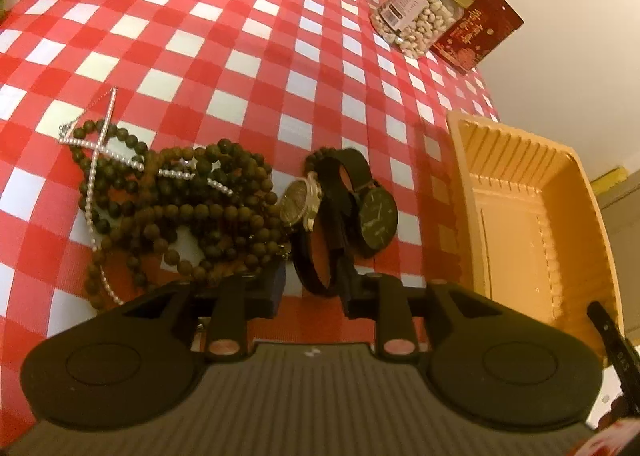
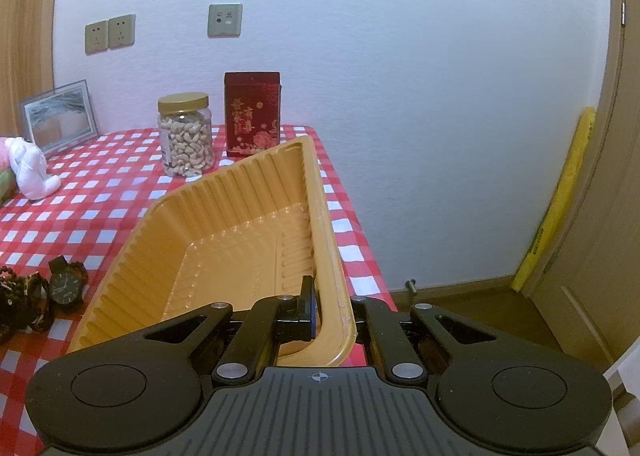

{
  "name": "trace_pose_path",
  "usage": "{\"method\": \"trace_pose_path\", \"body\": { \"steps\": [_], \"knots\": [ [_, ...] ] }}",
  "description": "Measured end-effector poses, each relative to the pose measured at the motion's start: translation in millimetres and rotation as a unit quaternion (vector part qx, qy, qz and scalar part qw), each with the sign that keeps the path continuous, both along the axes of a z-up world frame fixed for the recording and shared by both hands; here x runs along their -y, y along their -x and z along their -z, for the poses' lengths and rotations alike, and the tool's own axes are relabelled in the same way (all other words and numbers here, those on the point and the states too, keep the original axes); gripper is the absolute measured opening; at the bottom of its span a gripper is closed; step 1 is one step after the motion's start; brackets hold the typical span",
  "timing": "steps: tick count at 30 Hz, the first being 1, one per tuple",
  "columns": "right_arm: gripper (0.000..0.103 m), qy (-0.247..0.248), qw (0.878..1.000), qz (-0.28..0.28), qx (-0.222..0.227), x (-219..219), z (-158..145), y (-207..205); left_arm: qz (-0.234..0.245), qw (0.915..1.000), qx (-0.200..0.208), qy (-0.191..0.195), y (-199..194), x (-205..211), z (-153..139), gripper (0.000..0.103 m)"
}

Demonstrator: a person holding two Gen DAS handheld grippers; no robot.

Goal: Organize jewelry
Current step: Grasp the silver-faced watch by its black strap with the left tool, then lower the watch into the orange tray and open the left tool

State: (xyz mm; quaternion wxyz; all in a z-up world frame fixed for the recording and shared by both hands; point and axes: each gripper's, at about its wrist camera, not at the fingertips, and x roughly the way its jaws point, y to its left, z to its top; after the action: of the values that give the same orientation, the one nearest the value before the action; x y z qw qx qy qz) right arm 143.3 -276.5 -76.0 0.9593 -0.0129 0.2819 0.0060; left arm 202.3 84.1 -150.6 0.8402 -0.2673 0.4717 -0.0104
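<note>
Two watches lie side by side on the red-checked cloth: a black-faced watch [image 1: 376, 215] and a silver-cased watch [image 1: 301, 199] with a black strap [image 1: 316, 268]. To their left is a tangle of brown bead strings [image 1: 180, 207] with a pearl chain [image 1: 94, 171] draped across it. My left gripper [image 1: 312, 290] straddles the strap loop of the silver-cased watch, and a sliver of cloth shows between its blue pad and the strap. My right gripper [image 2: 332, 316] is shut on the near wall of the yellow plastic tray [image 2: 320, 195], which is tipped up on one side and holds nothing.
A jar of cashews [image 2: 186, 135] and a red box [image 2: 252, 113] stand at the table's far edge by the wall. A picture frame [image 2: 60, 115] and a white plush toy [image 2: 30, 167] are at the far left. The table edge runs just right of the tray [image 1: 464, 183].
</note>
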Motion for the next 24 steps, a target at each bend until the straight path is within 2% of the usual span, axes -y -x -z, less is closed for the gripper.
{"method": "trace_pose_path", "body": {
  "steps": [8, 10, 11, 16, 24],
  "knots": [
    [0.005, 0.0, 1.0, 0.002, -0.001, 0, 0, -1, 0.032, 0.9948, 0.006, -0.096, -16, 19, -4, 0.021],
    [0.005, -0.001, 1.0, 0.003, -0.002, 0, 1, -1, 0.039, 0.9923, 0.005, -0.118, -18, 21, -3, 0.008],
    [0.005, -0.001, 1.0, 0.004, -0.002, 0, 1, -2, 0.042, 0.9913, 0.005, -0.125, -19, 21, -3, 0.008],
    [0.005, -0.003, 1.0, 0.005, -0.003, 1, 1, -2, 0.055, 0.9901, 0.007, -0.129, -16, 18, -4, 0.005],
    [0.005, -0.006, 1.0, 0.006, -0.004, 3, 1, -1, 0.083, 0.9898, 0.025, -0.114, 11, 15, -22, 0.005]
  ]
}}
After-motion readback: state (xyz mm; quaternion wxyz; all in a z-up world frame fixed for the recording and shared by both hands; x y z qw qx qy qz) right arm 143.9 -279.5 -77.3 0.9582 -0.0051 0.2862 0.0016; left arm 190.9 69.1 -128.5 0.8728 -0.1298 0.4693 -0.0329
